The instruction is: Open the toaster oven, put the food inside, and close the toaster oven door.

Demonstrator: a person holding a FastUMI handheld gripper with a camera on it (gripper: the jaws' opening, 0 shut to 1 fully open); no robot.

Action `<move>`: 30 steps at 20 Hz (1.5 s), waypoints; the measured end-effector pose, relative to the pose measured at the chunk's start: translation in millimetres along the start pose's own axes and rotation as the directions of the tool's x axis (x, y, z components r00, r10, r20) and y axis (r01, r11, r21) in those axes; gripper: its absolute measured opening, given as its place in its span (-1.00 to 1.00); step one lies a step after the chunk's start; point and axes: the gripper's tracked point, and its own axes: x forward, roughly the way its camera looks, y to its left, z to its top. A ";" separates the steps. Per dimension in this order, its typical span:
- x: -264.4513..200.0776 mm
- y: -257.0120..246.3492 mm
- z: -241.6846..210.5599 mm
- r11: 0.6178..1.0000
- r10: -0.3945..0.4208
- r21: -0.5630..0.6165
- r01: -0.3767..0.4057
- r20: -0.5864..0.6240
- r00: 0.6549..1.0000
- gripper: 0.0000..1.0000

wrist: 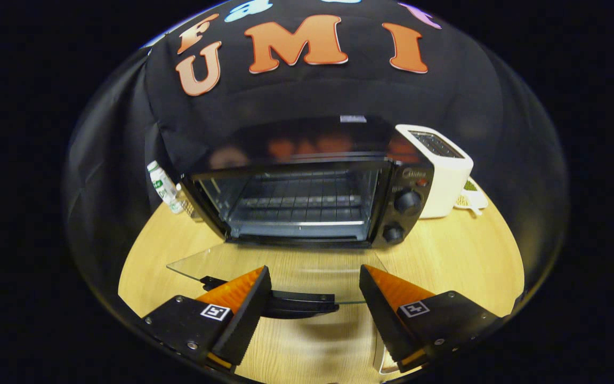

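Fingers of the gripper (315,298) stand wide apart with nothing clamped, and the dark door handle (291,303) lies between them, touching neither as far as I can tell. That handle belongs to the glass door (280,269), which lies folded down flat over the wooden table (445,261), just in front of the toaster oven (312,197). Beyond the door the oven cavity is open, its wire rack (301,200) bare, and 2 knobs sit on the panel at the oven's right. A white toaster (440,165) stands just right of the oven and a small bottle (164,186) leans at its left. Opening looks done, so step 2 of 3, loading the food, is in hand. I cannot pick out the food near the oven. My guess is the next move calls for backing off the handle and finding the food before anything goes onto the rack.
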 end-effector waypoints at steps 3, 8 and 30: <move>10.5 -0.9 -36.0 0.999 -0.017 -0.035 0.015 -0.072 0.997 0.99; 30.7 3.8 -67.5 0.997 -0.040 -0.064 0.031 -0.134 0.990 1.00; -104.0 -200.1 -30.4 0.996 0.087 -0.012 -0.093 -0.254 0.963 0.99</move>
